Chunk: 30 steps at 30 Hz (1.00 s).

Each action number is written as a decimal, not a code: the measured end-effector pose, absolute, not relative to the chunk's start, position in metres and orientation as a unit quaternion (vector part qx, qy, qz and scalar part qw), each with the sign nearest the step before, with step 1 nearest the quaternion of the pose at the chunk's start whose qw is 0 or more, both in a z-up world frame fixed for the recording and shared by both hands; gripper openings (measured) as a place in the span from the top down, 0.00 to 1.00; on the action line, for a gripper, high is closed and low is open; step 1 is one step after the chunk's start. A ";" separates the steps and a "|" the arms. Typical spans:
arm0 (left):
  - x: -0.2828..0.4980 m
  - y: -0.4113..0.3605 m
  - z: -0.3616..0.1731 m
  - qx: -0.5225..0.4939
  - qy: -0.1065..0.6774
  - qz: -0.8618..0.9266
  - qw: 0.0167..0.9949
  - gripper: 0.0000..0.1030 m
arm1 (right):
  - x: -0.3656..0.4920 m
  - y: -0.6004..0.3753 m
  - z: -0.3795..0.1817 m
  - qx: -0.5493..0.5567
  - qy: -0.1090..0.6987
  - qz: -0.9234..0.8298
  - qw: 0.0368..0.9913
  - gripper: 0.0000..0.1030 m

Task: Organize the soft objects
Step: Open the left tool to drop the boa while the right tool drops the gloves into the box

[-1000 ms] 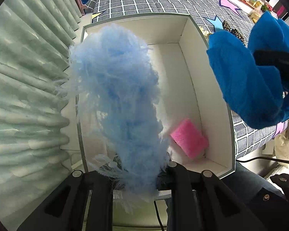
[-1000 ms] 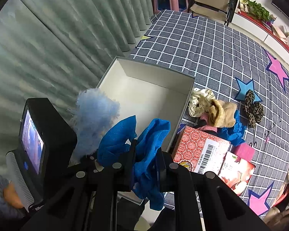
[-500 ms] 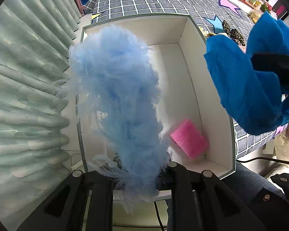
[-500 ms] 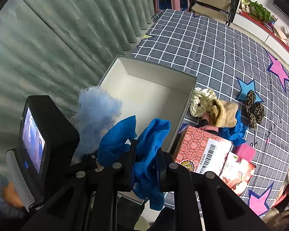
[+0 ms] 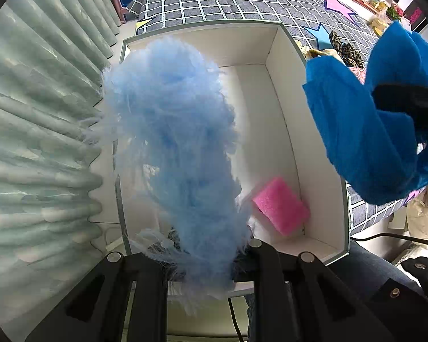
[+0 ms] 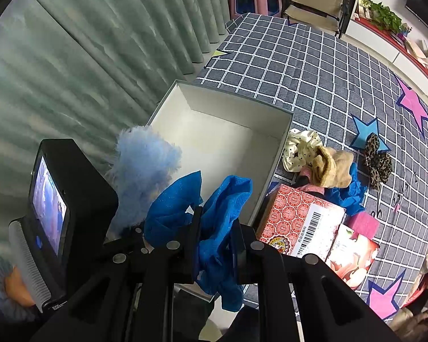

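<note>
Nothing changed over last second; both hands hold still.

Left gripper (image 5: 207, 259) jaws pinching pale blue fluffy fibre bundle (image 5: 174, 154), hanging over open white cardboard box (image 5: 282, 91).

Right gripper (image 6: 215, 238) jaws clamping bright blue mesh cloth (image 6: 222, 213) beside box's near right wall.

Pink foam sponge (image 5: 279, 205) already inside box.

Release not yet begun; other soft items remain on grey checked mat (image 6: 314, 65).

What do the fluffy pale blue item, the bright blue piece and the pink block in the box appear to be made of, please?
Fluffy pale blue item: probably synthetic fur or yarn, with loose wispy fibres at its edges.
Bright blue piece: likely thin knit or mesh fabric; it crumples in folds and glints slightly.
Pink block: seemingly foam sponge, matte and finely pored.
</note>
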State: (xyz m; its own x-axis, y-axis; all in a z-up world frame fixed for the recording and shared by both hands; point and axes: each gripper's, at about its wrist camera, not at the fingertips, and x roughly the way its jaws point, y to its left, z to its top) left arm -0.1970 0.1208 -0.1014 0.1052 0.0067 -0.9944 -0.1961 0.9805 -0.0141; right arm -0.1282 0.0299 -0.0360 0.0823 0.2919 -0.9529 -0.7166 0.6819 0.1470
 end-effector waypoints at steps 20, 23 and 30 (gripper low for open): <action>-0.197 0.120 -0.102 -0.071 0.666 0.069 0.740 0.82 | -0.130 0.030 -0.037 -0.186 0.577 0.356 0.711 0.84; -0.197 0.120 -0.102 -0.071 0.665 0.069 0.740 0.82 | -0.131 0.030 -0.037 -0.187 0.577 0.356 0.711 0.84; -0.198 0.119 -0.102 -0.071 0.665 0.068 0.740 0.82 | -0.131 0.029 -0.037 -0.184 0.579 0.355 0.710 0.84</action>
